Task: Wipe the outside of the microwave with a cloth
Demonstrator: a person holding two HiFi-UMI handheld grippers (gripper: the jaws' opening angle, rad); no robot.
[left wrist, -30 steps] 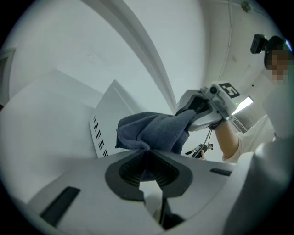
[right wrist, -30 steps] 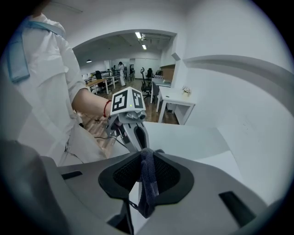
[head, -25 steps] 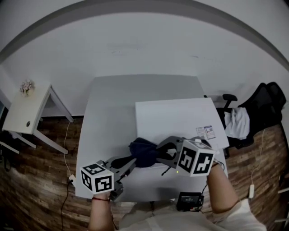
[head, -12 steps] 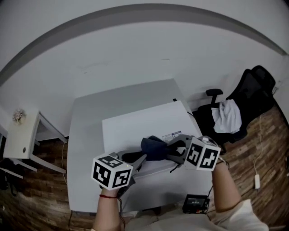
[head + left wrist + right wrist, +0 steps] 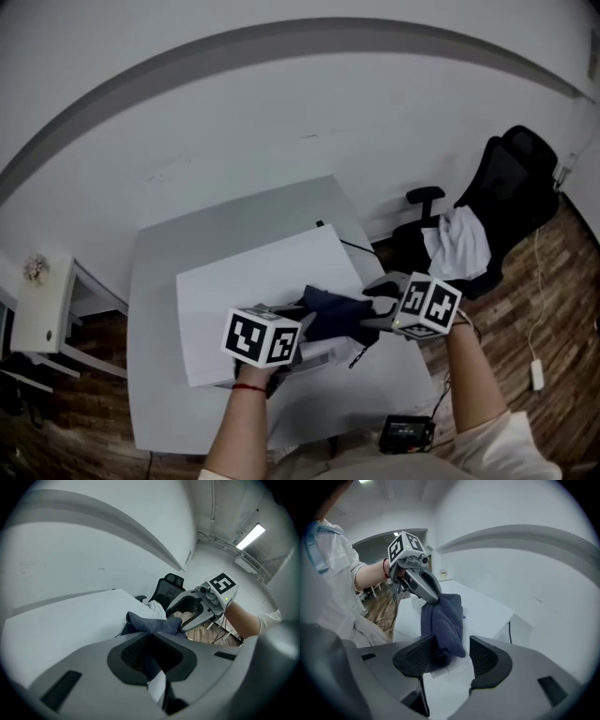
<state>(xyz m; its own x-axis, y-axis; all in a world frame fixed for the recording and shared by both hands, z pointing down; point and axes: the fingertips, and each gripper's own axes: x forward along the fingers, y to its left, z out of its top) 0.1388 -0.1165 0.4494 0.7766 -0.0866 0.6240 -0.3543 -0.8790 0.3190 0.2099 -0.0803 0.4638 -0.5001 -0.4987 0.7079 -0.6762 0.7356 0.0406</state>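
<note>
The microwave (image 5: pixel 253 281) is a white box on the grey table (image 5: pixel 155 394). A dark blue cloth (image 5: pixel 333 314) hangs bunched over its front right corner, stretched between both grippers. My left gripper (image 5: pixel 302 323) is shut on one end of the cloth (image 5: pixel 152 623). My right gripper (image 5: pixel 364 314) faces it from the right. Its jaws are opening around the other end of the cloth (image 5: pixel 443 620). The cloth leans on the left pad, with a gap at the right pad. The left gripper (image 5: pixel 424 585) shows in the right gripper view, and the right gripper (image 5: pixel 197 609) in the left gripper view.
A black office chair (image 5: pixel 497 202) with a white garment (image 5: pixel 455 242) on it stands right of the table. A black device (image 5: pixel 405 433) lies on the wooden floor near my feet. A small white side table (image 5: pixel 42 305) is at the far left. A cable (image 5: pixel 352 246) runs behind the microwave.
Both grippers have carried the cloth to the right along the microwave's front, from near its left part to its right corner. The head view has swung with them.
</note>
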